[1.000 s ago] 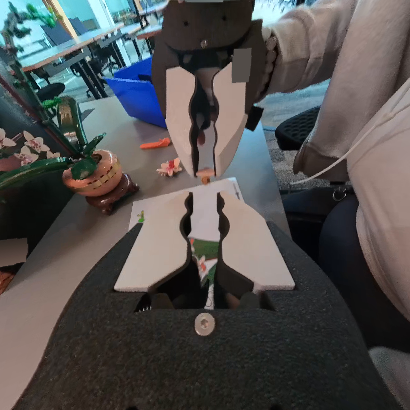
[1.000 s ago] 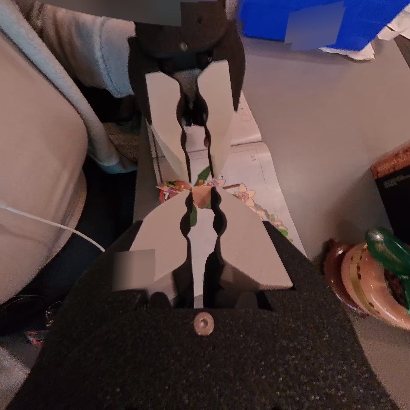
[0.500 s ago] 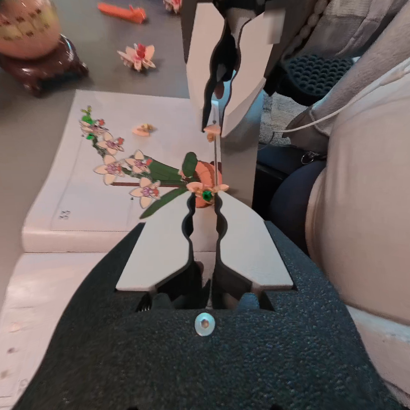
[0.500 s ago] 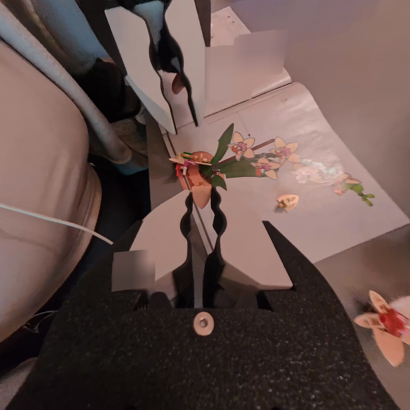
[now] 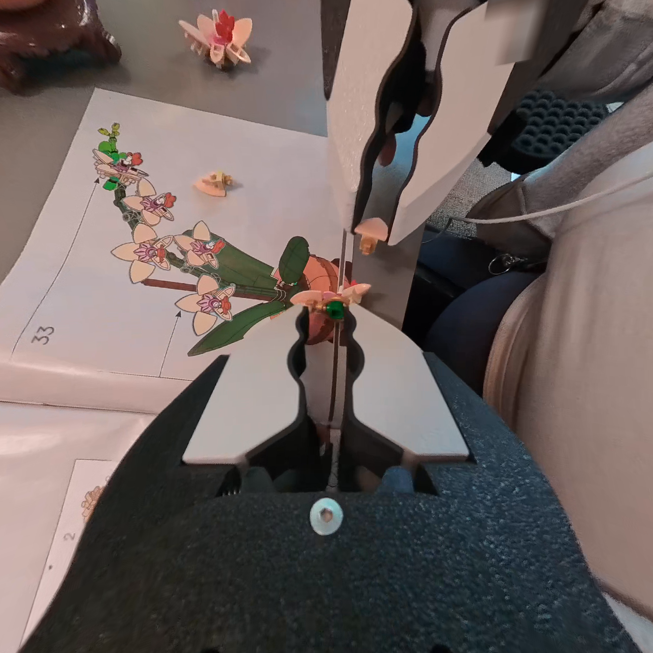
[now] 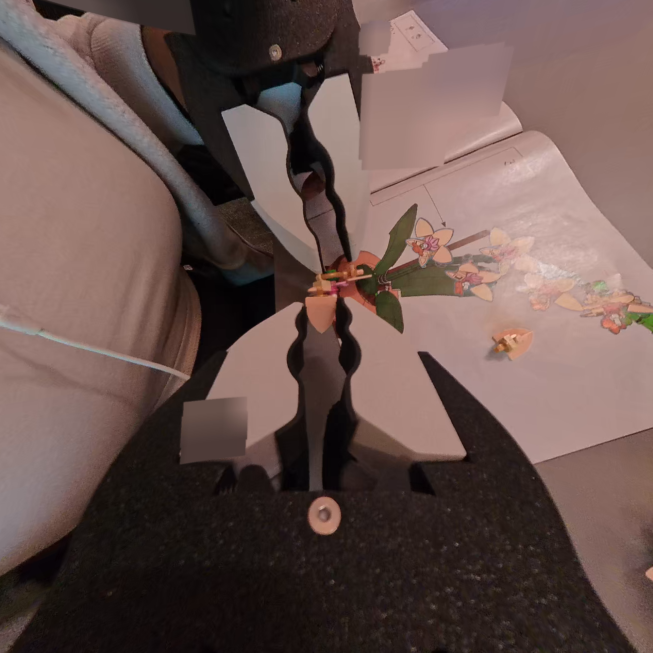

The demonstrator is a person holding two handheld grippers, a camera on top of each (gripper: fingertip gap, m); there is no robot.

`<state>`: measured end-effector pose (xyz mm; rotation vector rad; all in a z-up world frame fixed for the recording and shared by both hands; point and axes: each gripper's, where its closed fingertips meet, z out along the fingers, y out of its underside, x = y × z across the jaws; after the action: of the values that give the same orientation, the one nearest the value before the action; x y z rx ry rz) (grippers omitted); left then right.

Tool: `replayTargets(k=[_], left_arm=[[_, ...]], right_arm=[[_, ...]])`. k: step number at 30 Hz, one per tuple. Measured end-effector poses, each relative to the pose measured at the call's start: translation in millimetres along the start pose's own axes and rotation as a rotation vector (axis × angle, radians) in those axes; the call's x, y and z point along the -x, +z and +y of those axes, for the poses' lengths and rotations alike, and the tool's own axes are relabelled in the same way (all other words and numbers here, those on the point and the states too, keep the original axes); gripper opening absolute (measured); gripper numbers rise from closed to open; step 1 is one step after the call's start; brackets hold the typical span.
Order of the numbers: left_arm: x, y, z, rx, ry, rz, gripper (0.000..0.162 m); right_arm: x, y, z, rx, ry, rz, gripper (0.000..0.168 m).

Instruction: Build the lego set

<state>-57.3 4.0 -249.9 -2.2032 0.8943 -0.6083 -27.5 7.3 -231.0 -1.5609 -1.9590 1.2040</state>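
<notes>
The left hand-held gripper (image 5: pixel 327 306) is clenched on a small, partly built flower (image 5: pixel 330 300): cream petals spread to either side of a green stud at its fingertips. Facing it from above in the left wrist view, the right hand-held gripper (image 5: pixel 371 231) grips a single cream petal piece (image 5: pixel 371 228) with a tan peg hanging below it. The two pieces are near each other but apart in that view, the petal above the flower.

In the right wrist view the same pair appears end to end: the right hand-held gripper (image 6: pixel 319 314) pinches the pointed cream petal piece (image 6: pixel 319 312), and the left hand-held gripper (image 6: pixel 334 266) comes in from the top with the flower (image 6: pixel 334 279) at its tips. Here the petal and flower look to be just beside each other (whether they touch cannot be told).

Both are held over the edge of an open instruction booklet (image 5: pixel 88 311) lying on the grey worktop (image 5: pixel 275 88), its page printed with a potted flowering plant. A loose petal piece (image 5: pixel 213 182) rests on the page, well clear of the grippers. Beyond the booklet a finished flower (image 5: pixel 219 39) with a red centre sits on the worktop, near a dark brown base (image 5: pixel 53 53) at the frame's corner. A person's light sleeve (image 6: pixel 148 116) and torso fill the side.
</notes>
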Motion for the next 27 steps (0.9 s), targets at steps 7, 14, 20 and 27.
replayTargets(k=[7,14,20,27], left_arm=[[-10,-15,-16,-0.062,-0.031,0.035,0.017],[-17,3,-12,0.054,0.457,0.079,0.030],[-16,3,0,0.149,0.642,0.210,0.032],[-3,3,-3,0.139,0.702,0.125,0.010]], right_arm=[[0,-5,7,-0.011,0.023,0.009,0.015],[3,-12,3,-0.047,0.022,0.001,0.015],[5,-21,7,-0.063,0.031,0.026,0.015],[5,-26,6,-0.085,0.047,0.041,0.015]])
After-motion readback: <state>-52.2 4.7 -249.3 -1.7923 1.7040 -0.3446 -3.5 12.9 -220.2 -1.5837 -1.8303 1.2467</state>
